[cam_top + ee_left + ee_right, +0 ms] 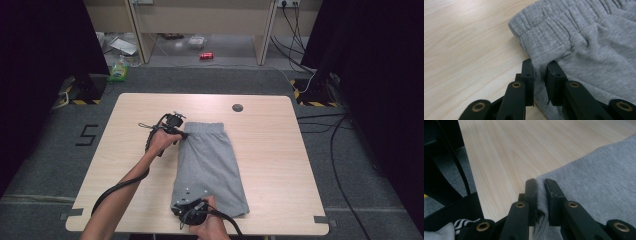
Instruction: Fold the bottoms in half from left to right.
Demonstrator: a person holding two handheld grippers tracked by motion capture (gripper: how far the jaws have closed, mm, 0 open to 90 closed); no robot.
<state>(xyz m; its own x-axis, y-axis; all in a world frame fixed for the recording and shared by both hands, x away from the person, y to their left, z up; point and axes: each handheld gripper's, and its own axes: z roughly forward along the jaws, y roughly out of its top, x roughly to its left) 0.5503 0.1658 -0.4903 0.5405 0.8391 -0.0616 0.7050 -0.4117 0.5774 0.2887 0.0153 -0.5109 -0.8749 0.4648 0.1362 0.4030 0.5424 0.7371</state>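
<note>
Grey shorts lie pinched between both grippers' jaws.

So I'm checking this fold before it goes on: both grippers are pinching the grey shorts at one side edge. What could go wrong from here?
1. The left gripper pinches only a thin fold of the grey shorts just below the waistband; the fabric could slip out when pulled.
2. The right gripper grips the very edge near the hem, close to the table's near edge, so the cloth might drag off it.
3. Uneven pulling by the two grippers could skew the fold.
</note>
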